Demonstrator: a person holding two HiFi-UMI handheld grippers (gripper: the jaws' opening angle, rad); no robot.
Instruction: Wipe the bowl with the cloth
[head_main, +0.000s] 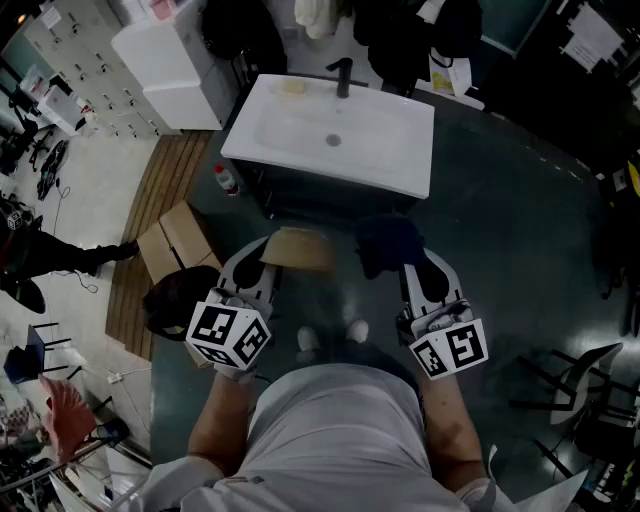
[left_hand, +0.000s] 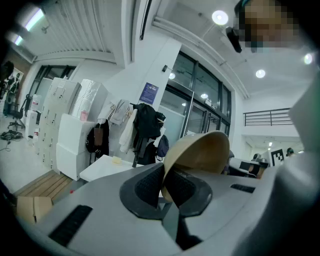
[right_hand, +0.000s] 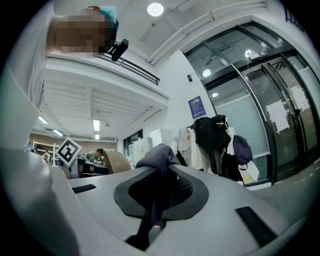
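A tan bowl (head_main: 298, 249) is held up in front of me, its rim pinched by my left gripper (head_main: 262, 268); the left gripper view shows the bowl (left_hand: 200, 152) tilted on edge between the shut jaws of the left gripper (left_hand: 165, 187). To its right, my right gripper (head_main: 412, 268) is shut on a dark blue-grey cloth (head_main: 388, 243). In the right gripper view the cloth (right_hand: 159, 156) bulges above the jaws of the right gripper (right_hand: 156, 197), and the bowl (right_hand: 117, 161) shows at the left. Bowl and cloth sit side by side with a small gap.
A white sink (head_main: 335, 133) with a black tap (head_main: 343, 76) stands just ahead of me. A cardboard box (head_main: 176, 240) and a dark bag (head_main: 172, 297) lie on the floor at left, a wooden mat (head_main: 160, 215) beyond. A black chair (head_main: 590, 390) is at right.
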